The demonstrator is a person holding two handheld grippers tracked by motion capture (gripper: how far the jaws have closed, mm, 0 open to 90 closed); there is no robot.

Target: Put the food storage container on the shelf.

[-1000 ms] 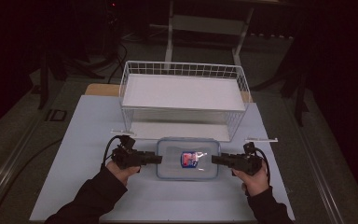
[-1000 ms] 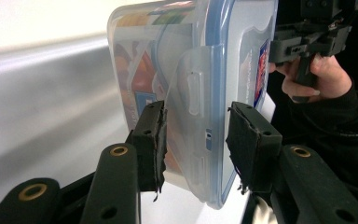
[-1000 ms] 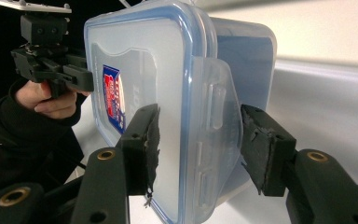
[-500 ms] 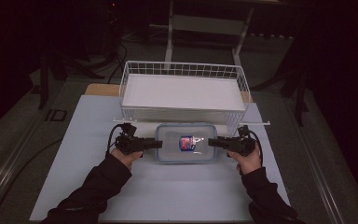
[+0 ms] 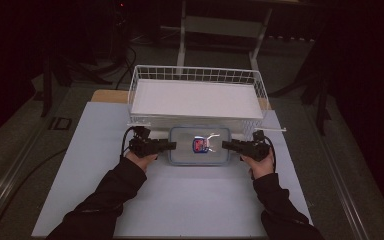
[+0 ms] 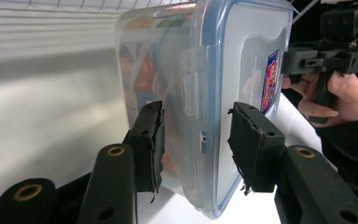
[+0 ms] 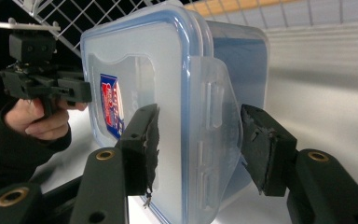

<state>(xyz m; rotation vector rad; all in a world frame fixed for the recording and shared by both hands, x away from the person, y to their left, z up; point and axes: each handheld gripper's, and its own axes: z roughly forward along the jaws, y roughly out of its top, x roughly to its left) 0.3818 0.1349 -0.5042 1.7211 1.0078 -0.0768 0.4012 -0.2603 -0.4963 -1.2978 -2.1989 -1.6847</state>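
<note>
A clear plastic box (image 5: 199, 146) with rounded corners and a blue-rimmed snap lid sits on the white table (image 5: 180, 200), just before the wire basket (image 5: 195, 95). Left gripper (image 5: 172, 145) and right gripper (image 5: 227, 145) clasp its end latches — jaws half-spread, rubbery black pads (image 6: 150, 140) pressing.

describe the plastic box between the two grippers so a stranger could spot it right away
On the white table, look just in front of the white wire basket. There lies a clear rectangular plastic box with a blue-rimmed lid. The red and blue label on its lid sets it apart.
</note>
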